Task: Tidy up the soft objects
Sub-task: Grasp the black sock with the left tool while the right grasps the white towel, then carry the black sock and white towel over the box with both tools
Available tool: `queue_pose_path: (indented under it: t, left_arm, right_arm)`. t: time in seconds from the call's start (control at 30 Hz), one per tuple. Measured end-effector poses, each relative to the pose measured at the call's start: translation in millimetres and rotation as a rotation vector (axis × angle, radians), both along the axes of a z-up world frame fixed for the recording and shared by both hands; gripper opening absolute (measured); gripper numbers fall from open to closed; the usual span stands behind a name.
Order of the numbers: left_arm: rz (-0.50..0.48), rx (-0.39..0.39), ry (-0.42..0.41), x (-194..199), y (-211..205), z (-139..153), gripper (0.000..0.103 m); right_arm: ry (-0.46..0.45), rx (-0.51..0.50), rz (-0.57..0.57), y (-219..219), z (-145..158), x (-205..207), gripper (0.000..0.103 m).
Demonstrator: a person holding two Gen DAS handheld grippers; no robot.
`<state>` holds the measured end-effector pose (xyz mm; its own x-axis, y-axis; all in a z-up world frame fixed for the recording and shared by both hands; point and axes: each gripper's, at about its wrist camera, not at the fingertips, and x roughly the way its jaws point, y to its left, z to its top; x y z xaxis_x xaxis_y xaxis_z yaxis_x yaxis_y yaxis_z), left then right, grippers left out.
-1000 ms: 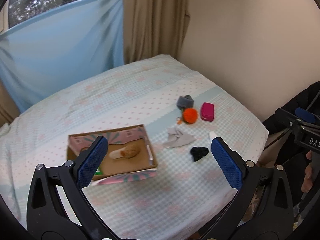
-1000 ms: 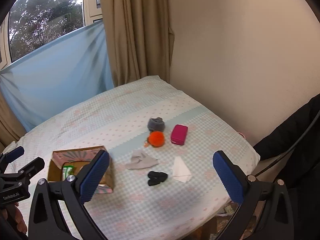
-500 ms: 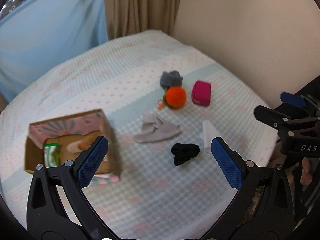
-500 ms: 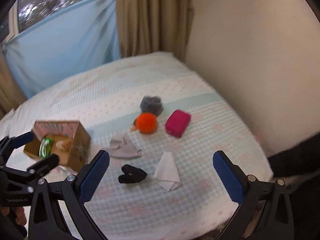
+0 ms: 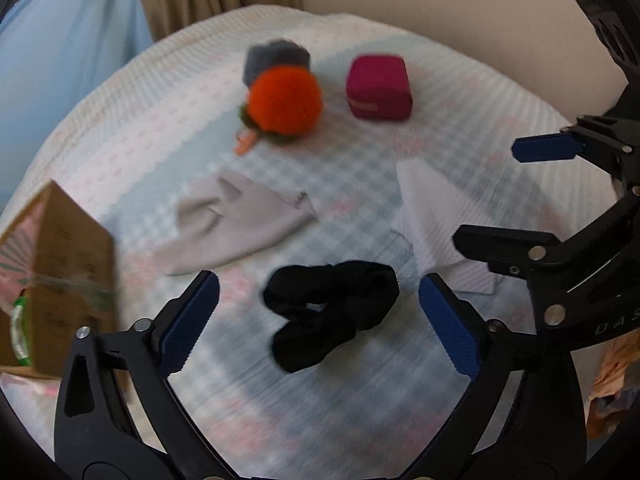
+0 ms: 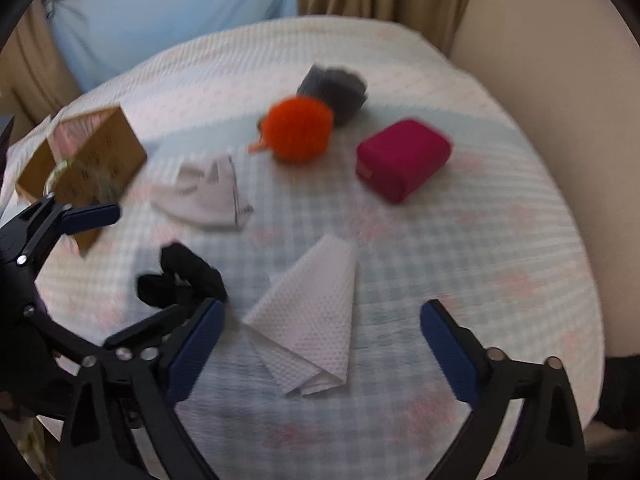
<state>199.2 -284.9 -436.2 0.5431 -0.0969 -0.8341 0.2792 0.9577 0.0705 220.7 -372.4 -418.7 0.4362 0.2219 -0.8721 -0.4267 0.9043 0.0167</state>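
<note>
The left gripper gapes wide and empty over a crumpled black sock. The right gripper, equally wide and empty, frames a folded, dimpled white paper towel. Only the right wrist view shows the towel whole.

Toward the bed's left edge, a cardboard box holds a green packet. Mid-bed lie a grey sock, a fuzzy orange ball, a grey bundle, and a magenta pouch.

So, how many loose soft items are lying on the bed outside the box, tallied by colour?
Black: 1, sock
Light grey: 1, sock
Dark grey: 1, bundle
Orange: 1, pompom
Magenta: 1, pouch
White: 1, tissue
Total: 6
</note>
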Motion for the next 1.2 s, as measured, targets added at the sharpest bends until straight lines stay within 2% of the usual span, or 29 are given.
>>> queue_pose_path:
  t: [0.1, 0.17, 0.3, 0.4, 0.5, 0.67, 0.77, 0.87, 1.0, 1.2]
  left_arm:
    - [-0.015, 0.015, -0.003, 0, -4, -18, 0.096]
    - [-0.024, 0.029, 0.005, 1, -4, -28, 0.096]
    - [-0.042, 0.012, 0.025, 3, -4, -41, 0.090]
    - [-0.060, -0.011, 0.043, 3, -4, -40, 0.081]
    - [-0.080, -0.029, 0.061, 3, -7, -41, 0.069]
    - [-0.099, -0.055, 0.087, 3, -11, -36, 0.038]
    - [-0.101, -0.051, 0.087, 4, -14, -34, 0.027]
    - [-0.094, -0.047, 0.095, 5, -13, -30, 0.020]
    - [-0.065, -0.058, 0.098, 4, -6, -18, 0.019]
    - [-0.033, -0.066, 0.084, 1, 7, 20, 0.019]
  right_arm:
    - [0.014, 0.006, 0.046, 0, -21, 5, 0.094]
    - [0.026, 0.002, 0.098, 3, -33, 6, 0.083]
    - [0.030, 0.002, 0.163, 7, -47, 5, 0.073]
    - [0.022, 0.017, 0.183, 8, -46, 5, 0.069]
    - [0.027, 0.032, 0.196, 11, -44, 2, 0.059]
    - [0.042, 0.055, 0.183, 9, -42, 3, 0.045]
    - [0.050, 0.060, 0.175, 8, -40, 6, 0.034]
    - [0.053, 0.056, 0.180, 9, -40, 5, 0.030]
    - [0.056, 0.049, 0.184, 11, -36, 2, 0.024]
    - [0.042, 0.067, 0.143, 9, -10, 0, 0.022]
